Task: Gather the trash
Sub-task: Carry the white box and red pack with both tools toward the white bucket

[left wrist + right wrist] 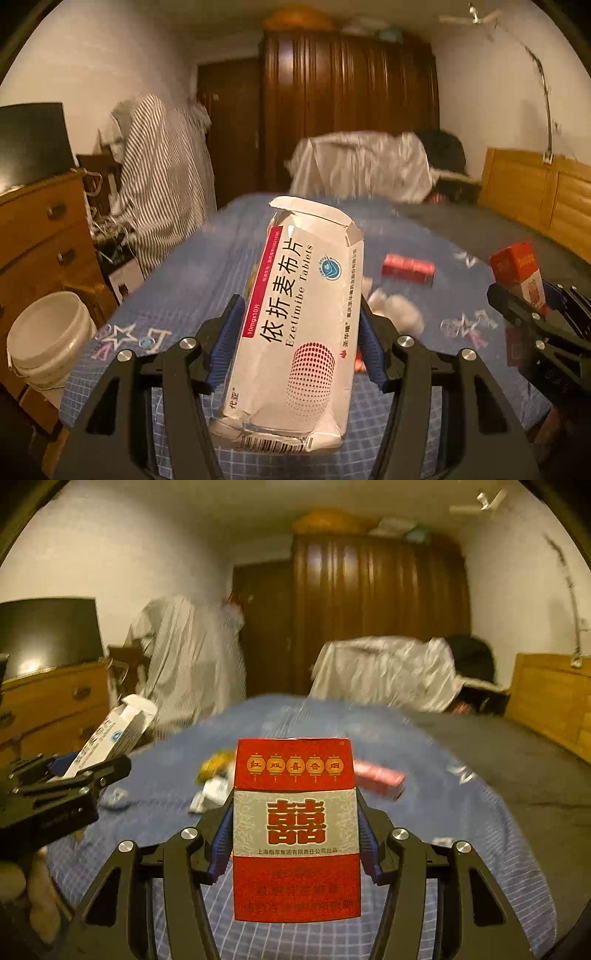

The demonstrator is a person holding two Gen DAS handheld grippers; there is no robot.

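Observation:
My left gripper (301, 314) is shut on a white Ezetimibe tablet box (299, 321) with a torn open top, held above the blue checked bed. It also shows in the right wrist view (110, 738). My right gripper (295, 823) is shut on a red and silver cigarette pack (295, 830), also seen in the left wrist view (519, 269). On the bed lie a pink-red box (406, 267) (376, 777), crumpled white tissue (399, 308) (208, 794) and a yellow wrapper (214, 766).
A white plastic bucket (48, 334) stands on the floor left of the bed (184, 288), beside a wooden dresser (40, 229). A wooden headboard (535, 199) runs along the right. Clothes-draped furniture (362, 166) and a dark wardrobe (347, 103) stand at the far end.

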